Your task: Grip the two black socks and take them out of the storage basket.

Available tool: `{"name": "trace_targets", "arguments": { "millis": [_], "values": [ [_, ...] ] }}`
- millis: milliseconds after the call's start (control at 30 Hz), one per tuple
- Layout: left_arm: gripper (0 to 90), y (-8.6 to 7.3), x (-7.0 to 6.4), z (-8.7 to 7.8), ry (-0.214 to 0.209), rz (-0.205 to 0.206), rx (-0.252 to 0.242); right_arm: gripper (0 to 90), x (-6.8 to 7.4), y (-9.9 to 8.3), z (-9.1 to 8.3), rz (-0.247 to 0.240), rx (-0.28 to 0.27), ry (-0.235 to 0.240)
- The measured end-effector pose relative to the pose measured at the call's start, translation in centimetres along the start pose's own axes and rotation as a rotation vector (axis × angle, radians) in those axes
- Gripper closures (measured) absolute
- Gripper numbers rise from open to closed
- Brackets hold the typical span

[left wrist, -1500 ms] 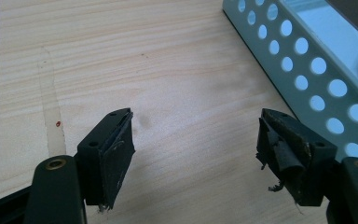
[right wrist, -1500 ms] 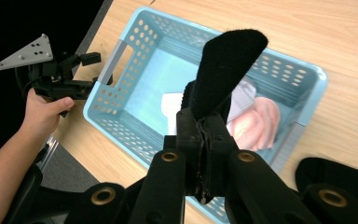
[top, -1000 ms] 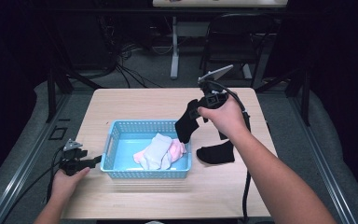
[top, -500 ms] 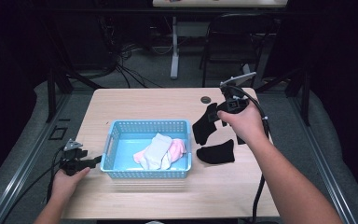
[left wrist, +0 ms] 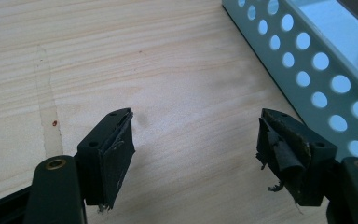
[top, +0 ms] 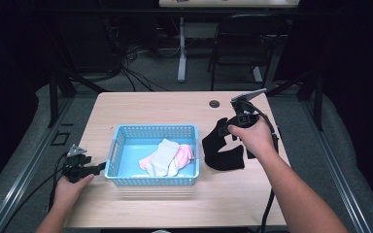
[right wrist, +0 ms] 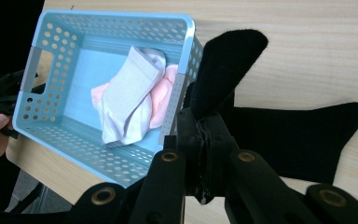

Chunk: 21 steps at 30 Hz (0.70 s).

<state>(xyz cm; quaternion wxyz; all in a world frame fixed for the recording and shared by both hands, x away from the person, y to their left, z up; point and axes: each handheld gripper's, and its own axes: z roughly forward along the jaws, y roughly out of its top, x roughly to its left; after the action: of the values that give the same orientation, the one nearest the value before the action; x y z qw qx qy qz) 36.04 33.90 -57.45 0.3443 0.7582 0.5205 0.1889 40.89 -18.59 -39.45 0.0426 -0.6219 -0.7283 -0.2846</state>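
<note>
A light blue perforated basket (top: 153, 128) sits left of centre on the wooden table. A white-grey sock (top: 161, 156) lies inside it over a pink sock (top: 184, 154). My right gripper (top: 230, 130) is just right of the basket, shut on a black sock (top: 213, 138) that hangs down onto a second black sock (top: 226, 160) lying flat on the table. The right gripper view has the jaws (right wrist: 205, 128) pinched on the held black sock (right wrist: 228, 60), with the flat black sock (right wrist: 298, 135) behind it. My left gripper (left wrist: 196, 140) rests open beside the basket's left wall (left wrist: 307, 65).
A round cable hole (top: 214, 103) sits near the table's far edge. Behind the table stand a black chair (top: 243, 43) and a white table leg (top: 181, 48), with cables on the floor. Bare wood lies in front of the basket and at the far left.
My right gripper carried the black sock rightward, away from above the basket, then lowered it onto the flat black sock. The left gripper has not moved.
</note>
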Motion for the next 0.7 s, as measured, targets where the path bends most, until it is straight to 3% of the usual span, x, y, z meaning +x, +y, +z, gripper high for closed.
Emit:
{"name": "trace_targets", "arguments": {
  "millis": [300, 433, 700],
  "values": [
    [27.1, 0.0, 0.0, 0.0, 0.001, 0.000, 0.000, 87.4, -0.8, -0.5, 1.5, 0.013, 0.023, 0.014],
    [27.1, 0.0, 0.0, 0.0, 0.000, 0.001, 0.001, 87.3, -1.8, -1.1, 2.5, 0.039, 0.026, -0.004],
    [27.1, 0.0, 0.0, 0.0, 0.002, 0.003, 0.007, 87.1, -4.2, -1.8, 4.1, 0.051, 0.031, -0.086]
  ]
}}
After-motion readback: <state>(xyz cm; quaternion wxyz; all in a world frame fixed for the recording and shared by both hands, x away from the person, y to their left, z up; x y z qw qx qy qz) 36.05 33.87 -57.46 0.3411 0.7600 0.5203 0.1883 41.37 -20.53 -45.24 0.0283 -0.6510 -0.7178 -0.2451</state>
